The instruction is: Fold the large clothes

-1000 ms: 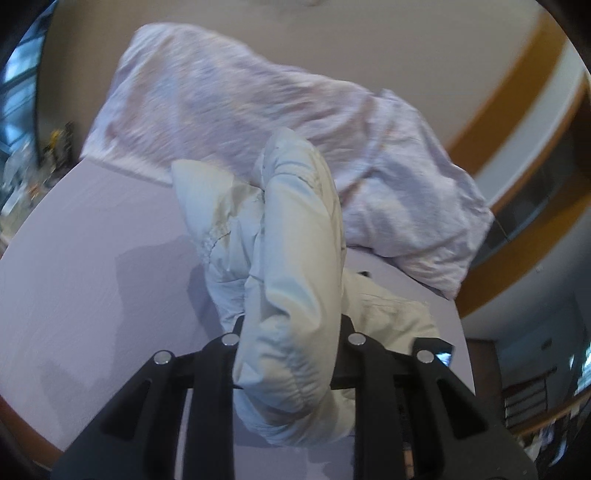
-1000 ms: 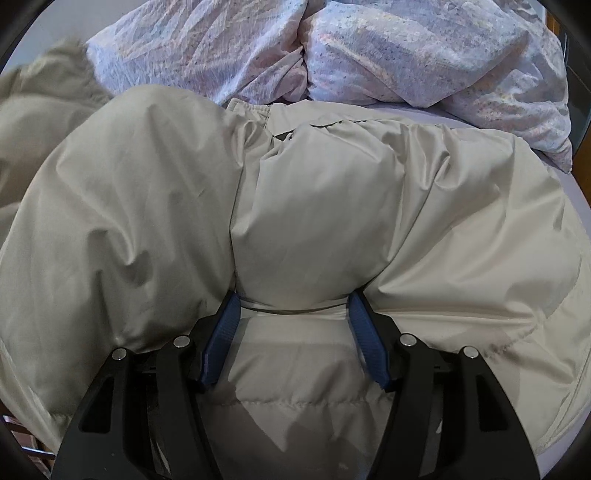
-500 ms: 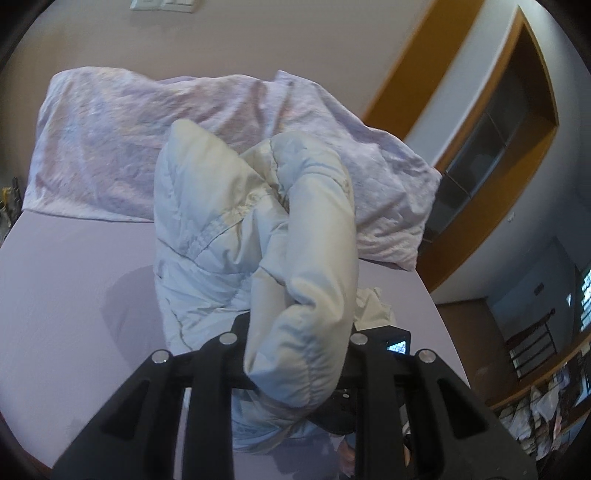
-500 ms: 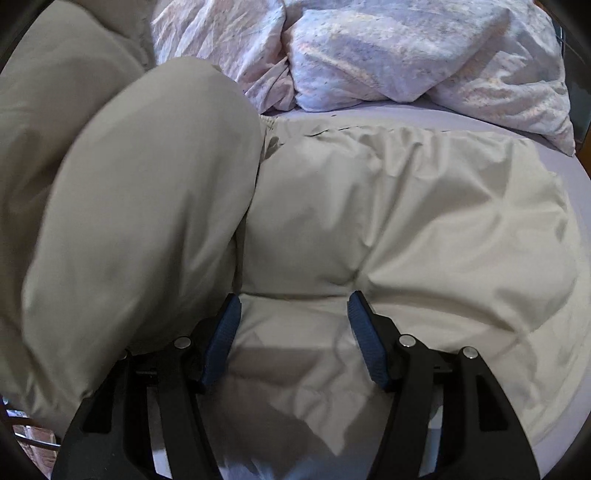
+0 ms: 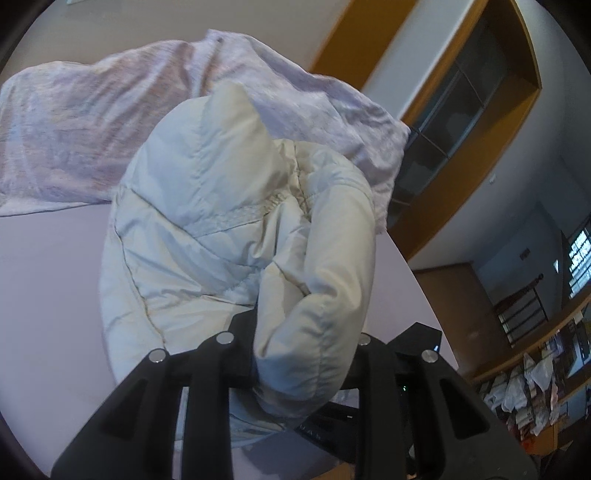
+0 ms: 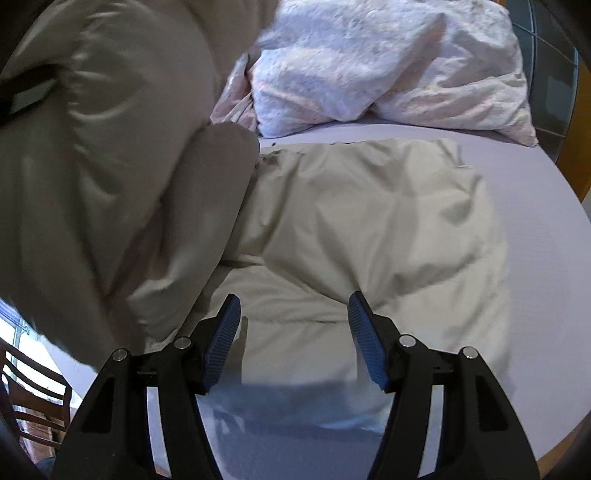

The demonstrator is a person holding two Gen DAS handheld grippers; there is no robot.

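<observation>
Bedroom in a home, we'd say. We see a bed with a plain lilac sheet (image 6: 546,258) and a crumpled floral duvet (image 6: 388,62) bunched at its far end against a beige wall (image 5: 221,22). We also see a padded cream jacket (image 6: 369,229) spread on the bed. Beside the bed, a wood-framed window or glazed alcove (image 5: 461,110). Further off, a wooden floor (image 5: 443,280), a dark railing (image 5: 524,314), and shelves (image 5: 535,373) cluttered with bags. A wooden chair (image 6: 33,391) stands at the bed's edge.
</observation>
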